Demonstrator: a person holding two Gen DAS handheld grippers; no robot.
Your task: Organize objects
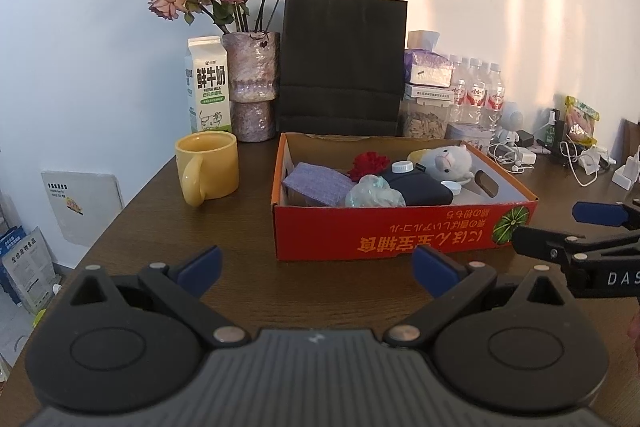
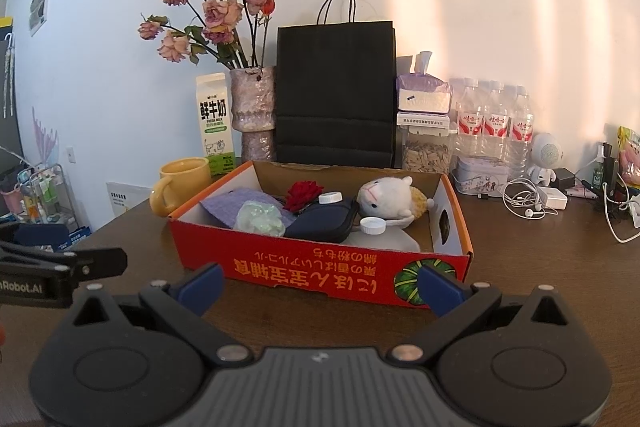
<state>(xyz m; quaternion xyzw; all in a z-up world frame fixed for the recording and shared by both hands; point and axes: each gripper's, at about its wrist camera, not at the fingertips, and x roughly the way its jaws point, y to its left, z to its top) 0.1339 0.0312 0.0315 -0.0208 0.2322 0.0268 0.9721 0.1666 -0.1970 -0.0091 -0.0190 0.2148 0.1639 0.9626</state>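
Left-wrist view first: my left hand-held gripper (image 1: 316, 269) hangs wide open and empty before the red box (image 1: 384, 233), which holds a plush toy (image 1: 450, 161) and dark pouch (image 1: 420, 189); I'd come in level, jaws spread. Right-wrist view: my right hand-held gripper (image 2: 320, 285) is likewise spread, holding nothing, above the brown bench (image 2: 540, 259), a yellow mug (image 2: 178, 185) left, white wall behind.

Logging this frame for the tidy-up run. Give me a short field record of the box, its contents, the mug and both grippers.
box: red cardboard box, open top, on the brown table
in box: plush toy, red flower, purple cloth, dark pouch, crumpled plastic
mug: yellow mug, left of box, on table
left gripper: open, empty
right gripper: open, empty
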